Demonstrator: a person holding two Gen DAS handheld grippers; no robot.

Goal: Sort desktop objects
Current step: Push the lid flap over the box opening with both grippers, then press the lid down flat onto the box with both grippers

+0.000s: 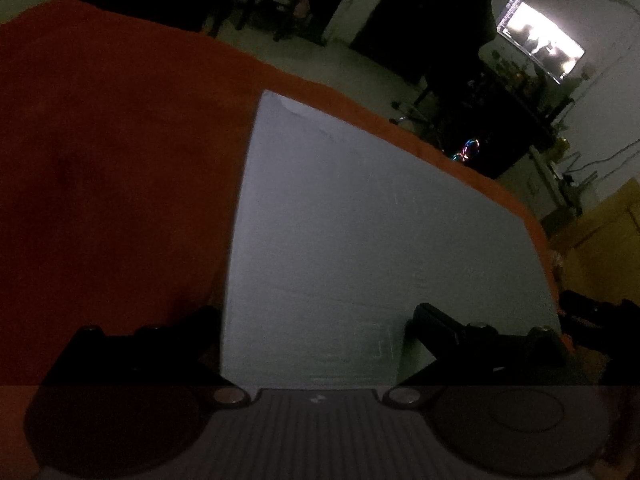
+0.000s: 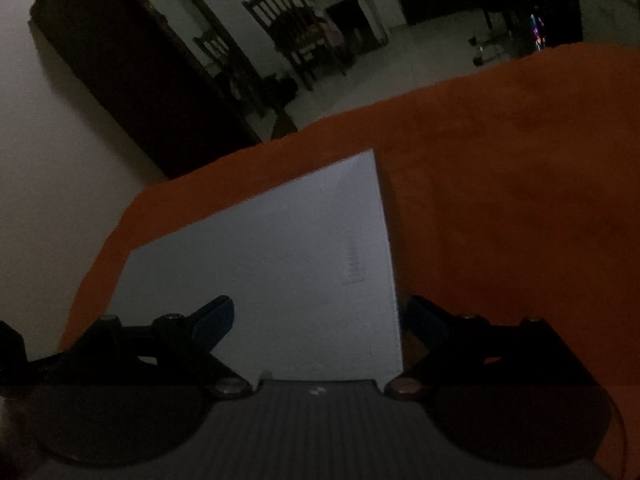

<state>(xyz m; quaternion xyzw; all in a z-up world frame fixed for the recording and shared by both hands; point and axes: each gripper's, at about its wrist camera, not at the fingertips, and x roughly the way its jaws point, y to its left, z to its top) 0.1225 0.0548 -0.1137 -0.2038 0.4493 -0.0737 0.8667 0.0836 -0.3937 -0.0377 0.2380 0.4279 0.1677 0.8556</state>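
in the left wrist view, the left claw stands apart, one finger on each side of a flat white box lying on the orange cloth over the table. in the right wrist view, the right claw is apart too, its left finger over the box and its right finger just beside the box's edge.

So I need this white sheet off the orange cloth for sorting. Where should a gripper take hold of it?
Grip the white sheet at its near edge, coming in low from the near side. It looks thin and flat on the orange cloth, so only an edge offers purchase. The right gripper is open and straddles the near right corner; one finger is over the sheet, the other beside it.
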